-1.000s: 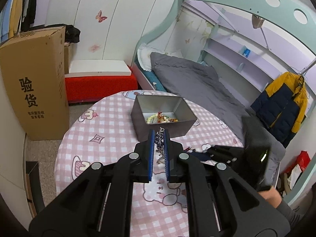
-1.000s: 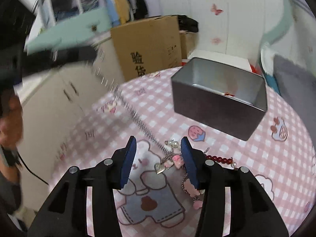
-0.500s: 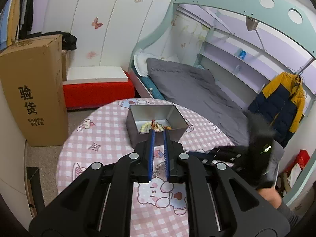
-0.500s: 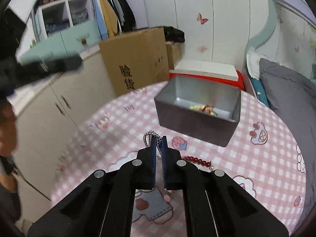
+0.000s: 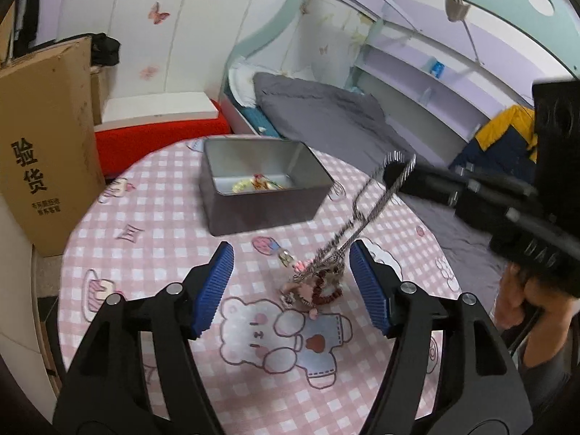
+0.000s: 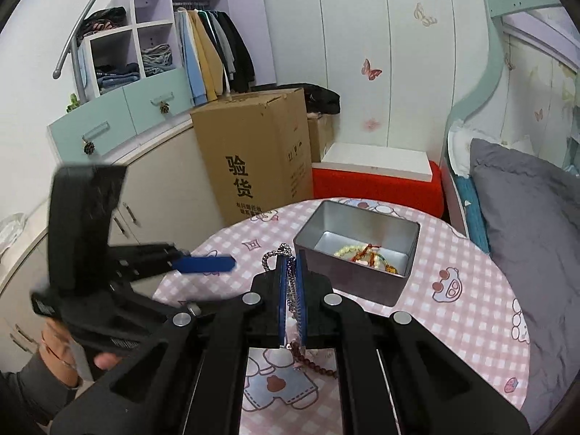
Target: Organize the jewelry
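Observation:
A grey metal tin (image 5: 264, 185) stands on the round pink checked table (image 5: 152, 239) and holds pale beads and a red-gold piece (image 5: 259, 185). My left gripper (image 5: 290, 272) is open and empty above a small pile of charms and dark red beads (image 5: 315, 286). My right gripper (image 6: 291, 272) is shut on a silver chain (image 6: 275, 253). In the left wrist view the chain (image 5: 362, 217) hangs taut from the right gripper (image 5: 397, 172) down to the pile. The tin also shows in the right wrist view (image 6: 359, 250), just beyond my right fingertips.
A tall cardboard box (image 6: 253, 152) stands beside the table on the left. A red bench (image 6: 377, 181) and a bed with grey bedding (image 6: 525, 217) lie behind it. Cabinets and a wardrobe (image 6: 145, 90) line the left wall.
My left gripper has opened and let the chain go. My right gripper has risen with the chain, pulling it up from the pile toward the tin.

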A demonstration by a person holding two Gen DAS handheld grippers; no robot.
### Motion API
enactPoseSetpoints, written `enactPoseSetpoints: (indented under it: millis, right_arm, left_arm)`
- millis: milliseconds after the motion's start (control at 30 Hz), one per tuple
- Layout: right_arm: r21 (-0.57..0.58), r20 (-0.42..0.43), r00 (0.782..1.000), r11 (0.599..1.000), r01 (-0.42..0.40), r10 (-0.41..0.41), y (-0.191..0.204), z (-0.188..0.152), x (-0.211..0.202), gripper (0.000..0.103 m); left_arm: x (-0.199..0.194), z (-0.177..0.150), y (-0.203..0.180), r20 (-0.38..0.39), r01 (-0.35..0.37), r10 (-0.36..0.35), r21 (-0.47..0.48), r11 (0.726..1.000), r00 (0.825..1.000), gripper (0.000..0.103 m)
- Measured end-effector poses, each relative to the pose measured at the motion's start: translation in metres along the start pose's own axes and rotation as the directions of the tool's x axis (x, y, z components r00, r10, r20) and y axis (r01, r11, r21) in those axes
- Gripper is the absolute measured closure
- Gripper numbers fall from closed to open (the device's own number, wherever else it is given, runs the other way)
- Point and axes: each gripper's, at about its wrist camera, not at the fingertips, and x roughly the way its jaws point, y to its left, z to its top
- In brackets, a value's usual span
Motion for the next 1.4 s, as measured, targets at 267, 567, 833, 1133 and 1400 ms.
enactPoseSetpoints:
  millis: [267, 567, 833, 1133, 1400]
  right_arm:
    - [-0.028, 0.026, 1.0, 1.0, 0.004, -0.004, 0.004, 0.01, -0.013, 0.1]
    - [-0.049, 0.079, 0.997, 0.999, 0.018, -0.014, 0.006, 0.031, -0.031, 0.1]
    - [-0.092, 0.135, 0.99, 0.994, 0.062, -0.05, 0.007, 0.066, -0.048, 0.1]
    - [-0.153, 0.16, 0.98, 0.978, 0.145, -0.12, -0.004, 0.109, -0.04, 0.1]
    - [-0.196, 0.176, 0.972, 0.962, 0.188, -0.154, -0.016, 0.133, -0.018, 0.1]
  left_arm:
    - [0.019, -0.001, -0.013, -0.004, -0.033, 0.033, 0.042, 0.999, 0.999, 0.045]
    - [0.009, 0.019, -0.024, 0.036, 0.001, -0.003, 0.063, 0.998, 0.999, 0.092]
    - [-0.014, 0.055, -0.029, 0.106, 0.005, -0.012, 0.067, 0.998, 0.994, 0.092]
    - [-0.012, 0.093, -0.017, 0.14, -0.021, 0.013, 0.052, 0.998, 0.99, 0.092]
    - [0.018, 0.105, 0.005, 0.127, -0.012, 0.012, 0.006, 1.0, 0.992, 0.092]
